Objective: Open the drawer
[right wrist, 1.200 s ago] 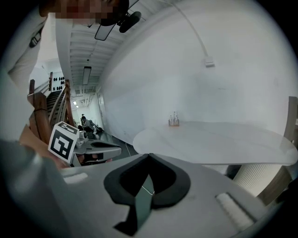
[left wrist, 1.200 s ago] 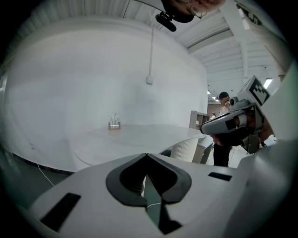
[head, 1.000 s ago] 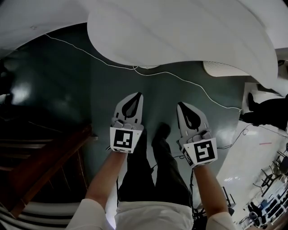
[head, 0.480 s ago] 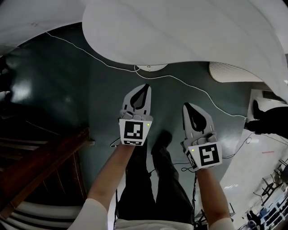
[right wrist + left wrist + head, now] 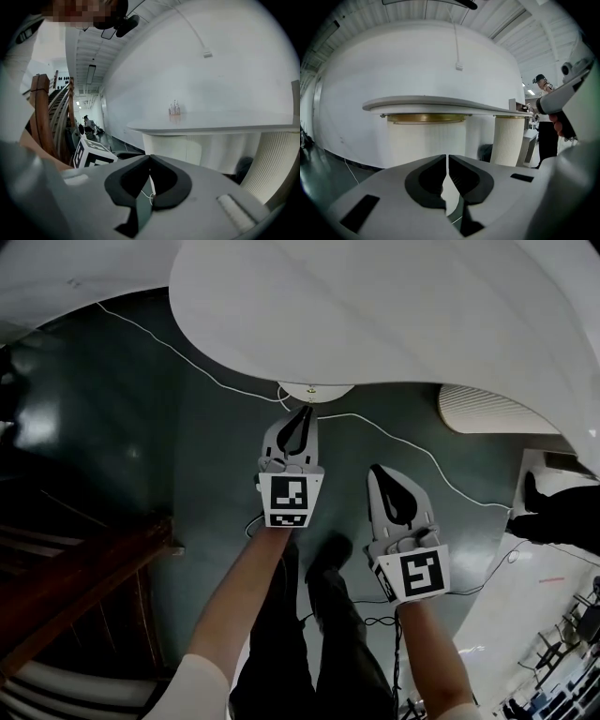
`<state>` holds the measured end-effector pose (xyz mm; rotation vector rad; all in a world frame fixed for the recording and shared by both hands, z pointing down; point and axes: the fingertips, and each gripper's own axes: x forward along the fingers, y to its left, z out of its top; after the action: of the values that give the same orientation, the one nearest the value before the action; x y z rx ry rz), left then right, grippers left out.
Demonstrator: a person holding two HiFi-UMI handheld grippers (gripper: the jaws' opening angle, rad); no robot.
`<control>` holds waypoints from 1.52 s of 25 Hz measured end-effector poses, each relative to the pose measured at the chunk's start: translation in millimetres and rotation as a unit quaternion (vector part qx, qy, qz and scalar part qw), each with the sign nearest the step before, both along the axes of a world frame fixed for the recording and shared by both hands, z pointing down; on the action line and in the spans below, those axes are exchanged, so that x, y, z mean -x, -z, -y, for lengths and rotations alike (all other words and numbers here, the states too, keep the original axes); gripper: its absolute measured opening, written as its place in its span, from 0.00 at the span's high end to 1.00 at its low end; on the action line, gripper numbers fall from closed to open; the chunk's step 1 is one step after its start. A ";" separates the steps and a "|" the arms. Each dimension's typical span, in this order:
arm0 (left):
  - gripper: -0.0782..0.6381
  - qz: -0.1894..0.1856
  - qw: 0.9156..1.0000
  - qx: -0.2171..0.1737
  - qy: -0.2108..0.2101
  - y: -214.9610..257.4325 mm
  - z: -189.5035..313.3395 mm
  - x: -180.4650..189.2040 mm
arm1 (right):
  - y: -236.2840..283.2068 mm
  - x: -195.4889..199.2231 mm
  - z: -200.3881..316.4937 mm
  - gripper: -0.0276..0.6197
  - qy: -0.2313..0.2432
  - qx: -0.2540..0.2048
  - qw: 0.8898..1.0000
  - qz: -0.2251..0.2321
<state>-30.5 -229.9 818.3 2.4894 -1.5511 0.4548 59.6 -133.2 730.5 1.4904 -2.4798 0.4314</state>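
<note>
Dark, glossy grey-green floor (image 5: 122,418) fills most of what we see from the head view. A thin white cable (image 5: 192,360) trails across it along the edge of a broad, curved white tabletop (image 5: 394,324). Seen in the left gripper view, that tabletop rests on a pale ribbed pedestal (image 5: 426,140) with a brass-coloured band (image 5: 426,118) at its top. A second ribbed column (image 5: 507,140) stands to the right, and a plain white wall (image 5: 417,61) curves behind. A wooden stair rail (image 5: 66,592) runs along the left side of the floor, and a person in dark clothes (image 5: 547,136) stands beyond the far column. We hold both tools out over the floor, ahead of our own dark trousers (image 5: 337,652). Our left tool (image 5: 305,414) is close to the tabletop's edge, just by the round pedestal foot (image 5: 316,390). Our right tool (image 5: 378,471) is beside it and a little nearer to us. Each has its jaws pressed together with nothing between them. Where the drawer is we cannot tell from any view.
</note>
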 end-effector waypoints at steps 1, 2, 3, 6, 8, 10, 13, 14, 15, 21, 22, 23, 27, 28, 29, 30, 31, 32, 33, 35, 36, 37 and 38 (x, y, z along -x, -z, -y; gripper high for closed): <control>0.86 0.001 1.000 0.000 0.003 -6.4 2.5 0.7 | -3.1 1.2 0.4 0.94 0.000 -0.001 1.000 0.001; 0.84 0.001 1.000 0.000 0.007 -12.4 5.0 1.7 | -6.0 1.5 1.2 0.94 -0.001 -0.002 1.000 0.002; 0.84 0.002 1.000 0.000 0.010 -17.9 7.8 2.5 | -8.9 1.0 2.6 0.94 -0.003 -0.003 1.000 0.004; 0.83 0.014 1.000 -0.001 0.013 -34.7 16.5 0.1 | -20.4 -3.3 9.1 0.94 -0.012 -0.007 1.000 0.008; 0.81 0.022 1.000 -0.003 0.012 -43.8 21.7 -3.0 | -28.7 -4.9 12.8 0.94 -0.016 -0.006 1.000 0.009; 0.77 0.024 1.000 -0.006 0.017 -49.5 27.7 -3.2 | -34.1 -4.0 14.4 0.94 -0.018 -0.006 1.000 0.010; 0.71 0.030 0.999 -0.017 0.023 -53.3 40.6 -3.4 | -39.0 -2.2 16.4 0.94 -0.018 -0.009 1.000 0.010; 0.69 0.033 0.999 -0.021 0.024 -54.6 45.8 -4.0 | -41.1 -2.5 17.8 0.94 -0.018 -0.009 1.000 0.010; 0.69 0.036 0.999 -0.024 0.025 -56.1 50.8 -4.6 | -43.2 -3.3 19.2 0.94 -0.018 -0.009 1.000 0.009; 0.69 0.059 0.997 -0.029 0.028 -65.2 72.8 -2.0 | -50.2 -8.3 27.1 0.94 -0.022 -0.007 1.000 0.008; 0.67 0.059 0.998 -0.025 0.026 -67.0 74.0 -3.1 | -51.8 -9.2 27.6 0.94 -0.023 -0.005 1.000 0.008; 0.66 0.058 0.998 -0.022 0.024 -68.8 75.2 -5.3 | -53.3 -10.4 28.4 0.94 -0.023 -0.003 1.000 0.008; 0.65 0.067 0.997 -0.013 0.032 -72.8 83.9 -9.6 | -55.0 -14.1 34.8 0.94 -0.028 0.000 1.000 0.010; 0.65 0.070 0.997 -0.010 0.039 -73.4 86.6 -7.6 | -55.0 -14.3 36.1 0.94 -0.029 0.000 1.000 0.010; 0.66 0.071 0.996 -0.006 0.047 -74.1 89.1 -5.8 | -55.4 -14.8 37.3 0.94 -0.029 0.000 1.000 0.010; 0.66 0.071 0.996 -0.003 0.053 -74.7 91.0 -4.6 | -56.2 -15.4 38.2 0.94 -0.030 0.001 0.999 0.010; 0.66 0.071 0.996 -0.002 0.057 -75.1 91.7 -4.0 | -57.2 -15.6 38.4 0.94 -0.032 0.001 0.999 0.009; 0.66 0.072 0.996 -0.001 0.059 -75.3 91.1 -3.3 | -58.2 -15.2 38.1 0.94 -0.033 0.003 0.999 0.009; 0.66 0.073 0.996 -0.001 0.060 -75.4 89.9 -2.4 | -59.2 -14.4 37.7 0.94 -0.034 0.004 0.999 0.008; 0.68 0.076 0.995 0.000 0.062 -75.2 88.7 -1.8 | -61.0 -13.8 38.5 0.94 -0.034 0.008 0.999 0.008; 0.71 0.077 0.995 0.001 0.063 -74.9 89.1 -2.8 | -62.0 -14.9 39.6 0.94 -0.035 0.009 0.999 0.008; 0.73 0.076 0.995 0.002 0.064 -74.8 89.7 -4.2 | -63.1 -16.6 40.6 0.94 -0.036 0.010 0.999 0.008; 0.73 0.075 0.995 0.004 0.066 -74.8 90.0 -5.5 | -64.0 -18.4 41.1 0.94 -0.037 0.010 0.999 0.008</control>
<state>-24.9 -319.8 893.0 2.3751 -1.7524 0.6371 78.0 -174.3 794.6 1.5818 -2.4305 0.4833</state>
